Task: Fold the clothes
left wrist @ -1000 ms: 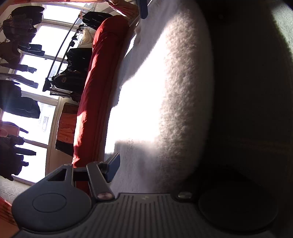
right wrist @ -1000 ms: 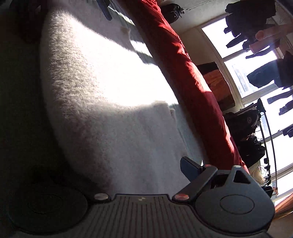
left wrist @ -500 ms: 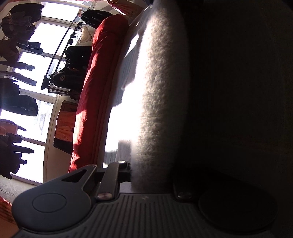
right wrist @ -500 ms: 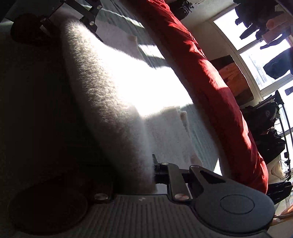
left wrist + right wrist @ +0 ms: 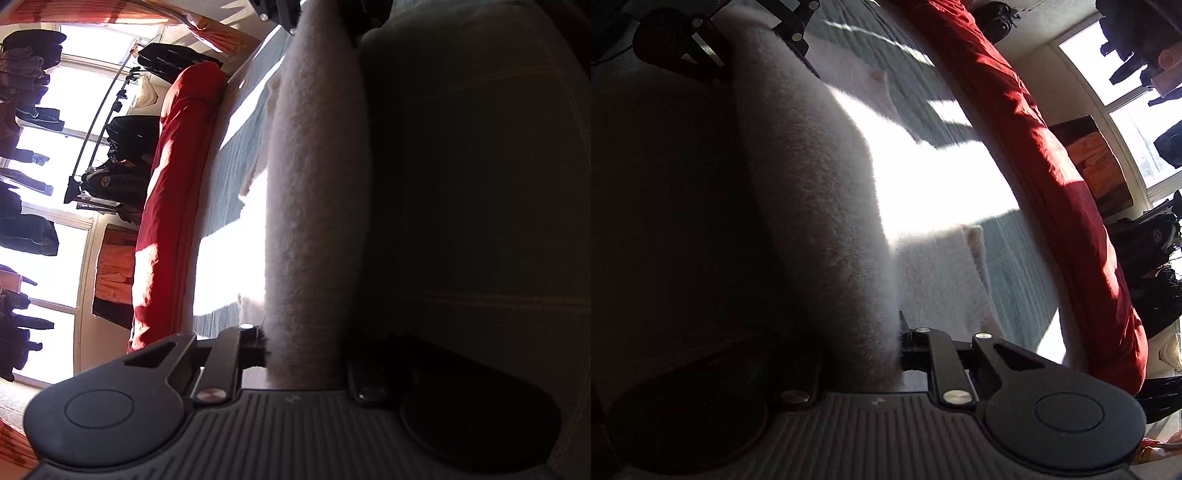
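A white fleecy garment (image 5: pixel 314 192) stretches between both grippers above a grey-green bed cover (image 5: pixel 236 147). My left gripper (image 5: pixel 303 354) is shut on one end of its raised edge. In the right wrist view the same white fleecy garment (image 5: pixel 820 206) rises as a ridge, and my right gripper (image 5: pixel 864 350) is shut on its other end. Each view shows the opposite gripper at the far end of the ridge: the right gripper (image 5: pixel 314 14) and the left gripper (image 5: pixel 753 44). The lower part of the garment lies flat in bright sunlight.
A rolled red duvet (image 5: pixel 173 206) runs along the far side of the bed, also the red duvet (image 5: pixel 1052 177) in the right view. Beyond it stand bright windows (image 5: pixel 48 155) with dark clothes hung on a rack (image 5: pixel 125 155). An orange cloth (image 5: pixel 1097 162) lies on a stand.
Both grippers went from open over the flat garment to shut on its edge, then lifted it, so the fabric now stands up as a ridge between them.
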### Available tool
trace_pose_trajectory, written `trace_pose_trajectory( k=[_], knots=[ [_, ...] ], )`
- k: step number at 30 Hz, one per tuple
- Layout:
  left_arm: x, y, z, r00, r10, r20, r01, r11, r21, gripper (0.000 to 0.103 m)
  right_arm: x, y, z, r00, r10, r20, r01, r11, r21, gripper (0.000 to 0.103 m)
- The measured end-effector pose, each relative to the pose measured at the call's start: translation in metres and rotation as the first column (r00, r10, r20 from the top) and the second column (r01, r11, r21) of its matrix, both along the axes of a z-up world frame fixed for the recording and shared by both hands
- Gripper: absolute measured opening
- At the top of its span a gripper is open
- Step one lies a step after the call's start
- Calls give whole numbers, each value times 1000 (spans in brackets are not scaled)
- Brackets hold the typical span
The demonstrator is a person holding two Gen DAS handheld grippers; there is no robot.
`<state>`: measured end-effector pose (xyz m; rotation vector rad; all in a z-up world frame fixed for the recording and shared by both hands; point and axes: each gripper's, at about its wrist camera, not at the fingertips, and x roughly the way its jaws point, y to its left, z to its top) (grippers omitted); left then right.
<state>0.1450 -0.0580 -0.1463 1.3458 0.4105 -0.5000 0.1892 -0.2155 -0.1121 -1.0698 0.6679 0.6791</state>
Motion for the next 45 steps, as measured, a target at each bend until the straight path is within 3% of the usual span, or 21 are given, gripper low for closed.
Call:
trace_pose_trajectory(
  k=[7,11,14,19,20,23,26,32,34,36,38,40,41,44,45],
  knots=[
    [-59,-3,10,999,-27,-28,27,1000,8,15,-58,-4,10,999,7,-40,-7,1000,-7,19],
    [-74,-3,-2,998,-40,-39,41,999,30,17,-79,-2,1,999,12,-40,-13,999,-30,20],
    [-73,-4,-12,996,-16,-93,18,1000,23,22,-83,2,-14,999,7,-52,-10,998,-58,25],
    [-77,-7,-6,989,26,-146,-22,999,31,24,-90,1,-18,993,-3,-117,-6,997,-80,46],
    [-78,-6,-3,987,34,-160,-30,999,28,25,-91,-2,-15,990,-9,-140,-2,997,-75,46],
    [-79,-1,8,978,60,-202,-60,998,5,28,-95,-15,-5,980,-35,-196,27,999,-45,53],
    [-85,7,18,961,76,-266,-85,996,-19,41,-96,-32,6,963,-98,-249,104,994,11,57],
    [-96,34,48,922,121,-367,-168,981,-99,42,-90,-68,30,912,-196,-361,270,948,166,60],
    [-84,39,61,900,160,-406,-244,956,-164,42,-84,-74,38,893,-213,-396,319,920,226,59],
    [-63,44,75,858,191,-477,-338,910,-242,49,-76,-76,46,878,-212,-430,353,893,280,59],
    [-42,47,85,804,208,-558,-436,844,-313,51,-64,-71,50,870,-214,-444,376,870,318,57],
    [-25,45,87,731,201,-652,-540,754,-373,59,-53,-62,47,855,-219,-471,404,850,338,54],
    [-21,43,82,715,207,-668,-566,732,-379,59,-51,-57,43,850,-222,-478,413,845,341,54],
    [-16,35,58,695,243,-676,-606,704,-370,59,-48,-43,29,846,-237,-478,423,844,329,54],
    [-15,31,54,696,258,-670,-608,709,-358,59,-48,-40,24,849,-243,-468,419,850,318,54]
  ],
)
